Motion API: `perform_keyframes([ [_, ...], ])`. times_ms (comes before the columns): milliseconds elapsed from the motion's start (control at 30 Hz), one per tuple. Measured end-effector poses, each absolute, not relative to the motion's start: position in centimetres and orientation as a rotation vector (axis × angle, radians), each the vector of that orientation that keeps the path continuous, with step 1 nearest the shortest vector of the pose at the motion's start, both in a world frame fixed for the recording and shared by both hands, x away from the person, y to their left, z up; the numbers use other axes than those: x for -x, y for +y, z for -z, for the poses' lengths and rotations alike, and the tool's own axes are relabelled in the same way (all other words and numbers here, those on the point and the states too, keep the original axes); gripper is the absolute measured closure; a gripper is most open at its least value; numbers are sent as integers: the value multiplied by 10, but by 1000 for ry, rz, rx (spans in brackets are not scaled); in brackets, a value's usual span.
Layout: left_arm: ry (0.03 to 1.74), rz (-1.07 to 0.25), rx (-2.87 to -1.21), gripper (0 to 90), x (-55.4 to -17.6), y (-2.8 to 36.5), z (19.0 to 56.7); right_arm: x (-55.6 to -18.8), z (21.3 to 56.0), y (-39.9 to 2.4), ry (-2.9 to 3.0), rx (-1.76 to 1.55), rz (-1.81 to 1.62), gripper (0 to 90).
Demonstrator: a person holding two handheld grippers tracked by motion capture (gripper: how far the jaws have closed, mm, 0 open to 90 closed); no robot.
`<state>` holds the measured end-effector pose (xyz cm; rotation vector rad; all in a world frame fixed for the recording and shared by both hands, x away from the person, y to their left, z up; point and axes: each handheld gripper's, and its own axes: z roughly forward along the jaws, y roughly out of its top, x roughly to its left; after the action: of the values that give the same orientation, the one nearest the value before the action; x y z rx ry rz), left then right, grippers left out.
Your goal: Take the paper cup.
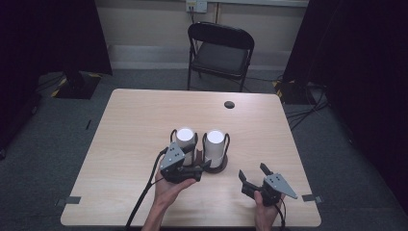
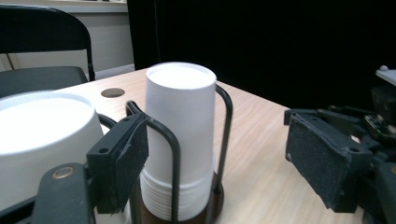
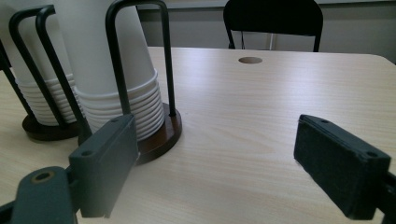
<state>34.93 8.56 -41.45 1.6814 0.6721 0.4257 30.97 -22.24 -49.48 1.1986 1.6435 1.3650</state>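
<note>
— So, what was seen toward the left of the surface (image 1: 130,120)?

— The left gripper (image 1: 185,168) was held in a hand (image 1: 168,190) near the front edge, its jaws spread apart and nothing grasped between them. It was placed just beside the left cup stack (image 1: 185,144), though contact could not be judged. In the left gripper view, the right cup stack (image 2: 180,140) was framed between the jaws.

— And further right?

— Both stacks of white cups were stood upside down in dark wire holders (image 1: 217,163) on round bases, side by side near the middle. The right gripper (image 1: 253,179) was held well apart from them, low at the front right, jaws likewise released and empty. A folding chair (image 1: 220,50) was set beyond the far edge.
</note>
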Motion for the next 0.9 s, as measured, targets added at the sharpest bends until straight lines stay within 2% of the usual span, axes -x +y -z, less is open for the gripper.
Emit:
perform_keyframes([
  [467,652,-466,-1707,231,-370,71,397,-310,495,-222,1682,-1161,-1390,166],
  [900,679,-436,-1724,247,-390,56,397,-308,495,-221,1680,-1140,-1387,195],
])
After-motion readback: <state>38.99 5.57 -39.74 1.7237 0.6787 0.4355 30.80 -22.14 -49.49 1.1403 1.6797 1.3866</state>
